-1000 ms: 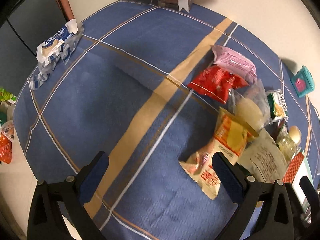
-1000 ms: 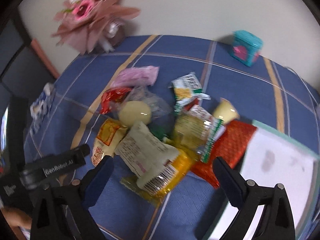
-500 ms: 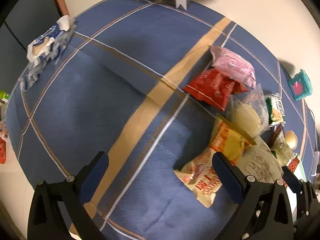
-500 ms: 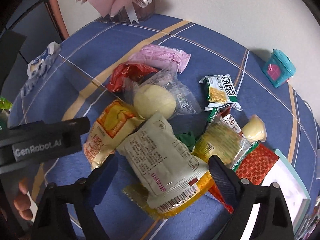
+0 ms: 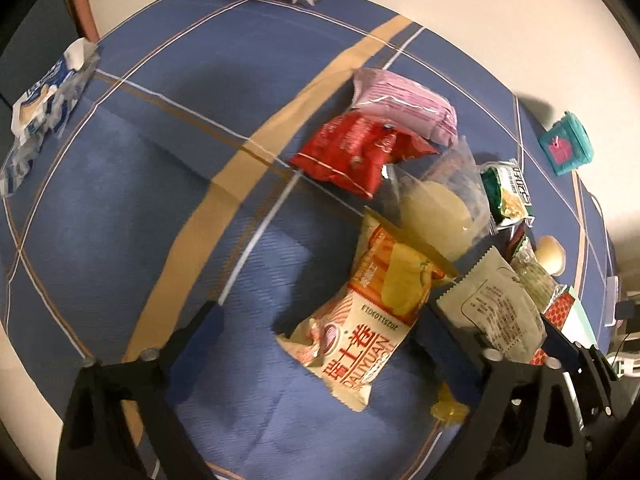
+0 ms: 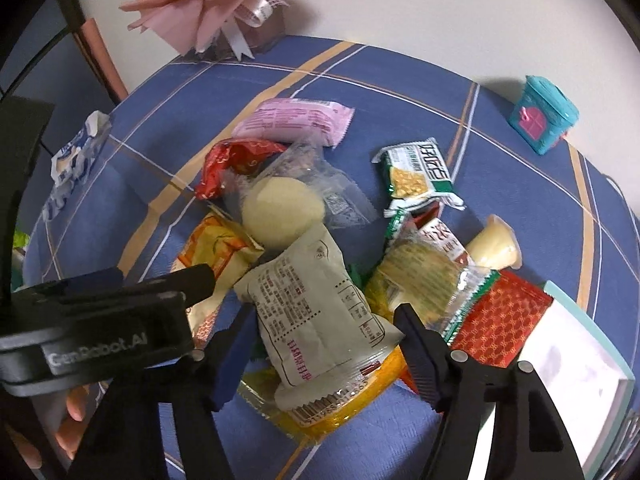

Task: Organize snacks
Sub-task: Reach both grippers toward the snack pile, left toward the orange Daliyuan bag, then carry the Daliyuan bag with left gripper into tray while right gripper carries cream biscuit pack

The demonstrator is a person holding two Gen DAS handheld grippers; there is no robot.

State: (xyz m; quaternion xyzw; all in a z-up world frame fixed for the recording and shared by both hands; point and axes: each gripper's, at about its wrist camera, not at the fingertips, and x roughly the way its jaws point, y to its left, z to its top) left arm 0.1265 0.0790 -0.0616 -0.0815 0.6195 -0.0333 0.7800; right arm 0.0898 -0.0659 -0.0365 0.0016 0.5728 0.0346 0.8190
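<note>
Looks like a home, a lived-in room. Round table against a plain wall, under a blue plaid cloth (image 6: 520, 184). Pink bouquet (image 6: 216, 4) with ribbon at the far edge, small teal box (image 6: 544, 114) nearby, loose snack packets (image 6: 316, 308) heaped mid-table, book (image 6: 576, 376) at the rim.

A pink paper bouquet (image 6: 224, 4) and 1 teal box (image 6: 544, 114), perhaps a toy, stand on the blue striped tablecloth (image 6: 520, 200).
</note>
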